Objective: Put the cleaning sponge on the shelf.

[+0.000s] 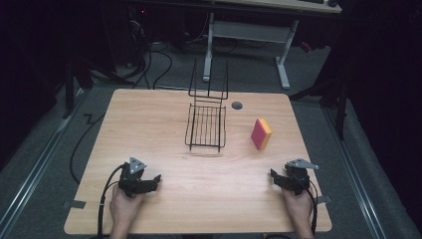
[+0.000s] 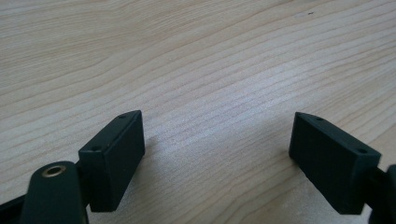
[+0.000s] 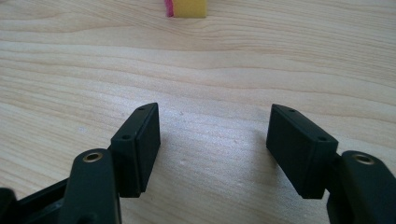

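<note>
At the top edge of the right gripper view, the pink and yellow sponge is cut off, leaving a thin strip of it. In the high view, both forearms are cut off by the bottom edge, and the small dark round mark on the desk, right of the wire rack, is too small to identify.

Table brightly lit, surroundings dark; gripper views sharp, soft shadows.

bare surface lies open between the left hand-held gripper and the right hand-held gripper. ahead, a wire rack stands mid-surface and a pink-and-yellow sponge stands upright to its right, with a clear lane between them.
</note>
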`<state>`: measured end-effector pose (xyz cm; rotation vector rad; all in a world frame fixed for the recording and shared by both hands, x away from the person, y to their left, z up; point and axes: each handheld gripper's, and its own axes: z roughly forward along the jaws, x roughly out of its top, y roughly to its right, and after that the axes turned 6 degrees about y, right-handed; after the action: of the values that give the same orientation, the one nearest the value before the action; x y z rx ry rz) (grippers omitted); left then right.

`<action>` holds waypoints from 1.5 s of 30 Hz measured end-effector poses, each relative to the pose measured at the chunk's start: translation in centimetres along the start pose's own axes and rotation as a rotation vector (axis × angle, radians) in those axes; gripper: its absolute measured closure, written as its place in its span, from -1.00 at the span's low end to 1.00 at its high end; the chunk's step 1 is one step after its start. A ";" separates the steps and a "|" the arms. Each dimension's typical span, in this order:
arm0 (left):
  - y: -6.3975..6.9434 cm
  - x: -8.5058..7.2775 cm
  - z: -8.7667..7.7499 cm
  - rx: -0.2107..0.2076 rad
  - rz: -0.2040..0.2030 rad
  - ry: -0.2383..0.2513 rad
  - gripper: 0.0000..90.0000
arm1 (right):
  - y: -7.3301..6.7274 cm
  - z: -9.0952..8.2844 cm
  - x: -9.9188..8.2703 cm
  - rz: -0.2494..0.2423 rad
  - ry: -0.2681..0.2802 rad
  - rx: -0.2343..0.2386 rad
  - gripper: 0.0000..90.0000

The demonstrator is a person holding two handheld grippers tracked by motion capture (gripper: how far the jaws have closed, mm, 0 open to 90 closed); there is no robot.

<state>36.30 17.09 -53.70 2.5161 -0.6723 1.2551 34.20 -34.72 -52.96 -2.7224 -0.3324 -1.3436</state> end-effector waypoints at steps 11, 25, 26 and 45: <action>0.0 0.0 0.0 -0.001 0.000 0.000 -0.58 | 0.0 0.0 0.0 -0.001 0.001 0.000 -0.21; 0.0 0.0 0.0 -0.001 0.000 0.000 -0.58 | -0.1 0.0 0.0 -0.002 -0.006 0.009 -0.28; 0.0 0.0 0.0 -0.001 0.000 0.000 -0.58 | -0.1 0.0 0.0 -0.002 -0.006 0.009 -0.28; 0.0 0.0 0.0 0.001 -0.002 0.001 -0.58 | -0.1 -0.1 0.0 -0.002 -0.003 0.013 -0.24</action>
<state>36.32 17.09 -53.70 2.5167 -0.6690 1.2561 34.11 -34.65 -52.96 -2.7152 -0.3429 -1.3330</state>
